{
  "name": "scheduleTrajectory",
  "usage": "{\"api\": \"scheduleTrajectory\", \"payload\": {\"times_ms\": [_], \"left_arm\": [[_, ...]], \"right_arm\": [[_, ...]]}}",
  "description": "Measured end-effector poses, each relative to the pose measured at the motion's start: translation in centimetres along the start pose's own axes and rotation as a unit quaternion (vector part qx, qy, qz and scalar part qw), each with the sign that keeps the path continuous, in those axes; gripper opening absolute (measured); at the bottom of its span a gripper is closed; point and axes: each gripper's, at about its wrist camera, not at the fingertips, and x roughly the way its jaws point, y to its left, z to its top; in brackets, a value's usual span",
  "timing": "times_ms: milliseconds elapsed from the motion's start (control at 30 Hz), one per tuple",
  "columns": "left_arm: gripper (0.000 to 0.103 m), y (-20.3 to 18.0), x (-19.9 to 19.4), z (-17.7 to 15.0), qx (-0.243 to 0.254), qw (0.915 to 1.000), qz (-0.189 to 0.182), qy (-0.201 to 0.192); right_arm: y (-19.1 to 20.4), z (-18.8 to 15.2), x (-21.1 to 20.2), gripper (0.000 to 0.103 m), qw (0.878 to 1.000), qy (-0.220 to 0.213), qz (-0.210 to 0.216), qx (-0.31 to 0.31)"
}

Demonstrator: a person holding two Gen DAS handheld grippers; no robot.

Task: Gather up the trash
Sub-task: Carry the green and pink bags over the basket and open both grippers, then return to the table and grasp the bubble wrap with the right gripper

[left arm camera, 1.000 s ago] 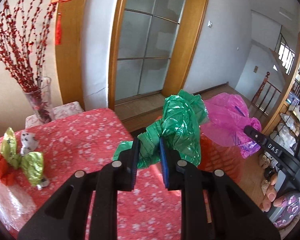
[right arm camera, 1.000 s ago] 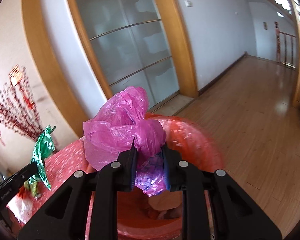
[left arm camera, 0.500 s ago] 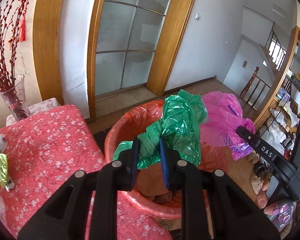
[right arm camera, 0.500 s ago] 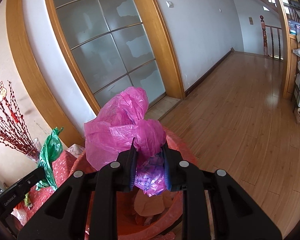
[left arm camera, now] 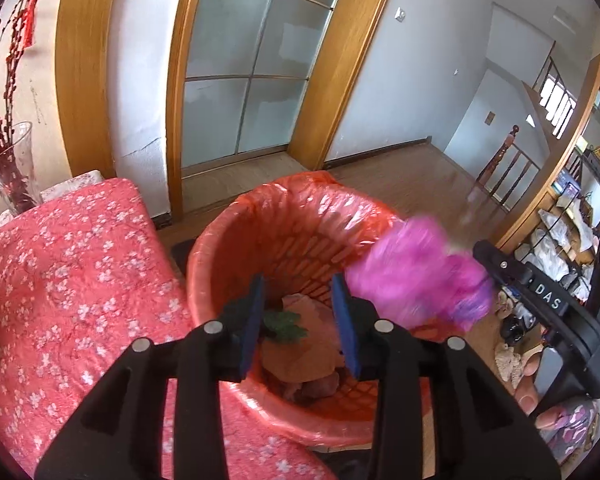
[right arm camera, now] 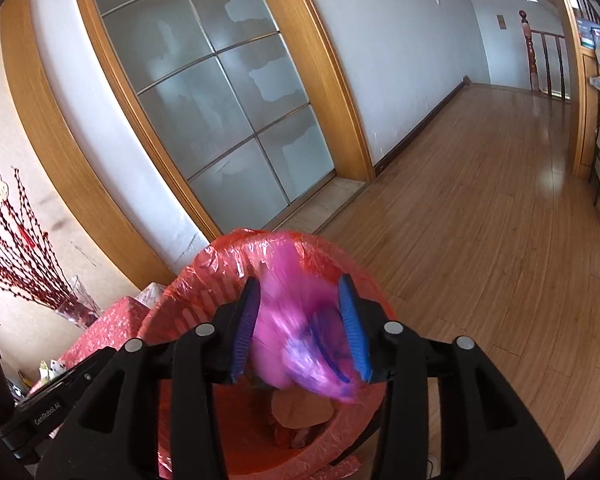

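The left gripper (left arm camera: pixel 298 320) hung over the mouth of the red bin (left arm camera: pixel 236 224), which stood on the floor just beside the bench (left arm camera: pixel 72 272) with its pink flowered cloth. Its 2 blue-padded fingers (left arm camera: pixel 252 324) had just been opening and stood apart with nothing pressed between them. The green plastic bag (left arm camera: pixel 284 322) lay below them inside the bin, on top of brownish scraps (left arm camera: pixel 300 356) at the bottom.

The right gripper (right arm camera: pixel 302 322) was over the same bin (right arm camera: pixel 204 264), lined with a red plastic liner. Its fingers (right arm camera: pixel 246 326) had also just been opening and were spread wider than the left pair. The pink plastic bag (right arm camera: pixel 276 328) showed between them as a motion-blurred smear, seemingly free of the pads and dropping toward the bin, though the blur made contact hard to judge. In the left wrist view that same pink bag (left arm camera: pixel 412 276) was a blurred mass at the bin's right rim, just ahead of the right gripper's black body (left arm camera: pixel 540 296).

A glass vase (left arm camera: pixel 8 168) of red branches stood at the bench's far corner, by the wall. A frosted glass door (right arm camera: pixel 204 104) in a wooden frame stood behind the bin, and wooden floor (right arm camera: pixel 480 208) stretched away to the right.
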Motion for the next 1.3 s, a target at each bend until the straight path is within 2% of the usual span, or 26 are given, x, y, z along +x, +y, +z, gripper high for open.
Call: {"api": "scheduleTrajectory", "payload": {"times_ms": [67,367,500,667,767,900,1067,1300], "left_arm": [[0.036,0.4,-0.5,-0.3,0.000,1.0000,0.007,-0.002],[0.039,3.2,-4.7,-2.1,0.019,0.9971,0.066,-0.033],[0.041,5.9,-7.7,-3.3,0.010,0.9939,0.097,-0.052],[0.043,10.2,-11.9,-5.0,-0.014,0.9870,0.142,-0.073],[0.045,13.0,-14.4,-6.1,-0.035,0.9812,0.169,-0.086],[0.045,16.6,-17.9,-7.7,-0.056,0.9693,0.218,-0.098],[0.046,20.6,-22.4,-10.0,-0.084,0.9510,0.276,-0.112],[0.047,24.9,-26.1,-12.4,-0.125,0.9351,0.309,-0.119]], "right_arm": [[0.3,-0.1,-0.1,0.052,1.000,-0.002,-0.002,-0.009],[2.2,-0.9,-0.6,0.052,0.999,0.000,0.004,-0.045],[4.1,-1.8,-0.7,0.052,0.997,0.010,0.020,-0.078],[8.3,-3.5,-1.3,0.052,0.988,0.027,0.060,-0.136],[11.9,-4.9,-1.6,0.052,0.979,0.040,0.095,-0.175],[16.3,-7.2,-1.9,0.052,0.966,0.060,0.140,-0.211],[22.3,-10.8,-1.9,0.052,0.942,0.089,0.195,-0.259],[29.8,-14.5,-0.4,0.051,0.918,0.124,0.239,-0.291]]}}
